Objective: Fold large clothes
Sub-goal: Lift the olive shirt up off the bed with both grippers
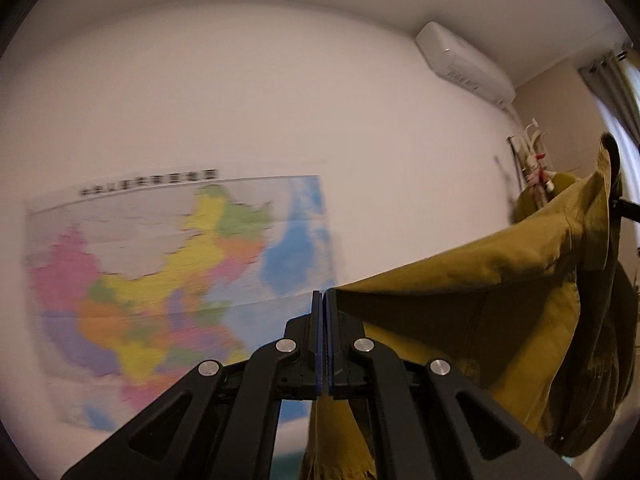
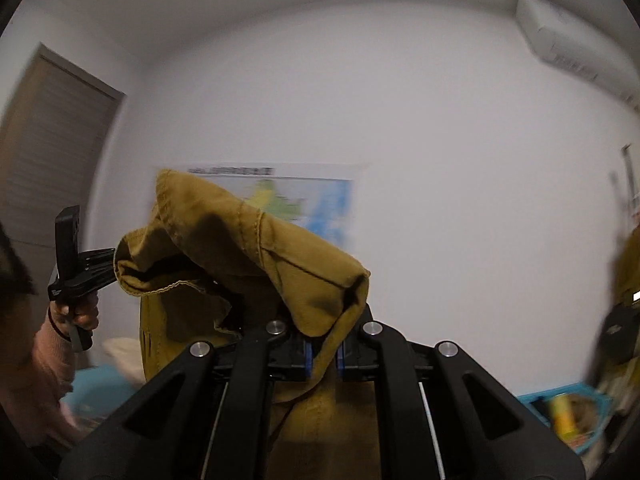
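Observation:
A mustard-olive garment (image 1: 480,292) hangs in the air, stretched between both grippers. In the left wrist view my left gripper (image 1: 322,295) is shut, and the cloth's edge comes out right at its tips, runs up to the right and also hangs below the fingers. The garment (image 2: 248,248) drapes over my right gripper (image 2: 325,340), which is shut on a fold pinched between its blue pads (image 2: 308,354). At the left of the right wrist view the left gripper (image 2: 110,264), held by a hand in a pink sleeve (image 2: 76,312), grips the garment's hem.
A coloured wall map (image 1: 168,280) hangs straight ahead on a white wall. An air conditioner (image 1: 464,60) sits high on the right, above a coat stand (image 1: 532,160). A brown door (image 2: 52,152) is at the left. A blue basket (image 2: 568,416) sits low at the right.

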Demonstrator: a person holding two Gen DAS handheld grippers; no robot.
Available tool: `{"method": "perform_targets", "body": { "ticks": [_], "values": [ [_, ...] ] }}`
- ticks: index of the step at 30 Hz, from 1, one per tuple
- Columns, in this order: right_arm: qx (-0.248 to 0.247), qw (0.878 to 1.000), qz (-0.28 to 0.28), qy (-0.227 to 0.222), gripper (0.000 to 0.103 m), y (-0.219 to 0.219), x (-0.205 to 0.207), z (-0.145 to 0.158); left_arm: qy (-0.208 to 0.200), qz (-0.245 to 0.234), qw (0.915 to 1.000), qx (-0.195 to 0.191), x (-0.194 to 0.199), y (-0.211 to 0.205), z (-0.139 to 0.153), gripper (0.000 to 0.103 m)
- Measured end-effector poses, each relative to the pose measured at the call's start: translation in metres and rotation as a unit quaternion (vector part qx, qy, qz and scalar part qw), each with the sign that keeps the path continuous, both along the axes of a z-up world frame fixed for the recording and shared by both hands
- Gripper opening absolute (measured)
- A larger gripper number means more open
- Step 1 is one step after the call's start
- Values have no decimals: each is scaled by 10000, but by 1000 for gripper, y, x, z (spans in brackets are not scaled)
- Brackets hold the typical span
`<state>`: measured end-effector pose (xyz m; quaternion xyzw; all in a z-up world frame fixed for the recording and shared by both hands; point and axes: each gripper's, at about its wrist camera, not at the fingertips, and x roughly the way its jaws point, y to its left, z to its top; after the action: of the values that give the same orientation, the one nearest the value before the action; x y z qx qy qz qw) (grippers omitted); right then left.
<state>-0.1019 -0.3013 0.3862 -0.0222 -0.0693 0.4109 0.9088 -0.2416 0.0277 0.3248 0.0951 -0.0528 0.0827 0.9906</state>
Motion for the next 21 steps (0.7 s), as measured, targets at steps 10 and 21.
{"method": "perform_targets", "body": {
  "ticks": [10,21],
  "values": [
    [-29,9774,1241,1709,8,109,116,-61,867,1697,9815,-189,11,88,-29,0],
    [-1651,9109,909,3670,8,251,233,-246,3514,-791,9282,-938,113,102,-226,49]
  ]
}}
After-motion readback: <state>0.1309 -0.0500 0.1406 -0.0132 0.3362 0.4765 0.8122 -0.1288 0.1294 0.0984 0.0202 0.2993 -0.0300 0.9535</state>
